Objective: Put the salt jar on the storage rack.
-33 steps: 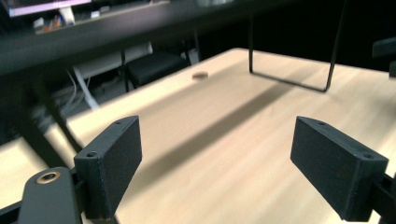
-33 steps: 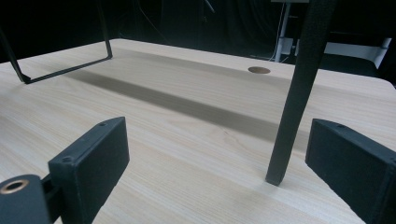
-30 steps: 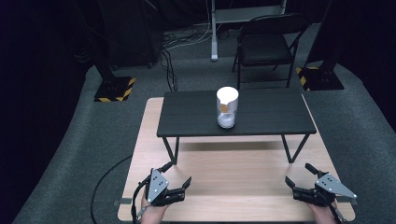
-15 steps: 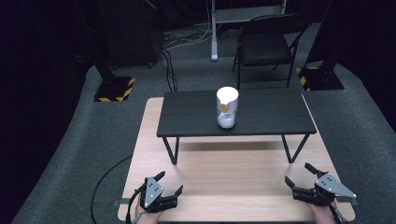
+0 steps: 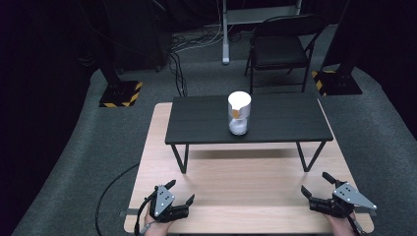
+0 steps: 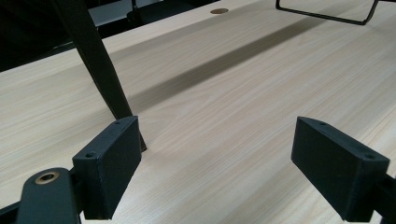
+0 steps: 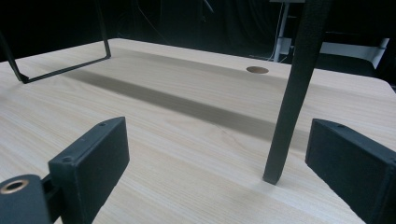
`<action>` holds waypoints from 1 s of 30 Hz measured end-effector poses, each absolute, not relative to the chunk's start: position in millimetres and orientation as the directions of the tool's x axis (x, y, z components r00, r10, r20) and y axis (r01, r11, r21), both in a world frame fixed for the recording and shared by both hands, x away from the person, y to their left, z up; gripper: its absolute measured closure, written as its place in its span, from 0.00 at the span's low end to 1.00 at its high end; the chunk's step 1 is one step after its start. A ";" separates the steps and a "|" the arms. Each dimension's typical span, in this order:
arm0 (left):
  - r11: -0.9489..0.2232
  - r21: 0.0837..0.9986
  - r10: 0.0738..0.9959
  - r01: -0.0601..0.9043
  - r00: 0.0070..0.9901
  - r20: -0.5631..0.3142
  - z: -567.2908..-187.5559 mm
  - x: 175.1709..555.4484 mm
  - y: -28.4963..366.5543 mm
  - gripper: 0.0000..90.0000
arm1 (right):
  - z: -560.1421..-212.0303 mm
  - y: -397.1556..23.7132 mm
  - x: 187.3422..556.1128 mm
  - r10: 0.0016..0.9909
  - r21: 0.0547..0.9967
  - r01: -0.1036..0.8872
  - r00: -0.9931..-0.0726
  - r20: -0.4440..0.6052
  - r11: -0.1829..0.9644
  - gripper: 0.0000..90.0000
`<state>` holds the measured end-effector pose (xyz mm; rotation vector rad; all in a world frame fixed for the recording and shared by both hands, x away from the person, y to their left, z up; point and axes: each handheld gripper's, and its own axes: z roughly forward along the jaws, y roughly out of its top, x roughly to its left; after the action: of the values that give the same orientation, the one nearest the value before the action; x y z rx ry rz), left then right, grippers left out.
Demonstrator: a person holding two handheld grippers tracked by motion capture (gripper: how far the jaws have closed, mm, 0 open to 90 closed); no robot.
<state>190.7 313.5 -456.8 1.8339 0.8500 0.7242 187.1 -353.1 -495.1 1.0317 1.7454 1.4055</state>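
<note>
A white cylindrical container (image 5: 239, 112) stands upright at the middle of a low black stand (image 5: 275, 125) on the light wooden table (image 5: 236, 172). My left gripper (image 5: 180, 191) rests near the table's front left edge, open, with bare wood between its jaws (image 6: 215, 154). One slanted stand leg (image 6: 103, 70) rises just beyond its left jaw. My right gripper (image 5: 315, 183) lies at the front right, also open (image 7: 219, 158) and holding nothing. Another stand leg (image 7: 292, 98) stands a little ahead of its right jaw, apart from it.
The stand's thin legs (image 5: 181, 158) meet the wood in front of both grippers. A black cable (image 5: 110, 189) trails off the table's left side. A folding chair (image 5: 282, 46) and striped floor bases (image 5: 120, 93) sit beyond the table. A round brown disc (image 7: 257, 70) is set into the tabletop.
My left gripper has slid slightly back toward the table's near edge and to the left. The right gripper and the container have not moved.
</note>
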 end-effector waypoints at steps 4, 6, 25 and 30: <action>-0.301 0.923 0.808 0.241 0.578 0.112 -456.8 188.3 314.8 0.18 | -494.9 -352.1 188.0 0.881 0.979 0.167 -0.473 -0.020 0.112 0.05; -0.290 0.926 0.813 0.243 0.573 0.105 -457.3 186.6 315.9 0.18 | -494.6 -351.5 189.4 0.879 0.979 0.168 -0.477 -0.021 0.115 0.05; -0.269 0.930 0.817 0.250 0.571 0.083 -458.3 190.3 317.1 0.18 | -494.6 -351.5 188.3 0.881 0.980 0.164 -0.472 -0.022 0.112 0.05; -0.271 0.929 0.816 0.251 0.572 0.084 -458.3 192.0 317.3 0.18 | -494.4 -351.8 187.4 0.882 0.980 0.162 -0.470 -0.024 0.113 0.05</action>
<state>192.0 317.3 -458.3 1.8062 0.8751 0.7095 187.4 -351.8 -494.4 1.0217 1.7414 1.4062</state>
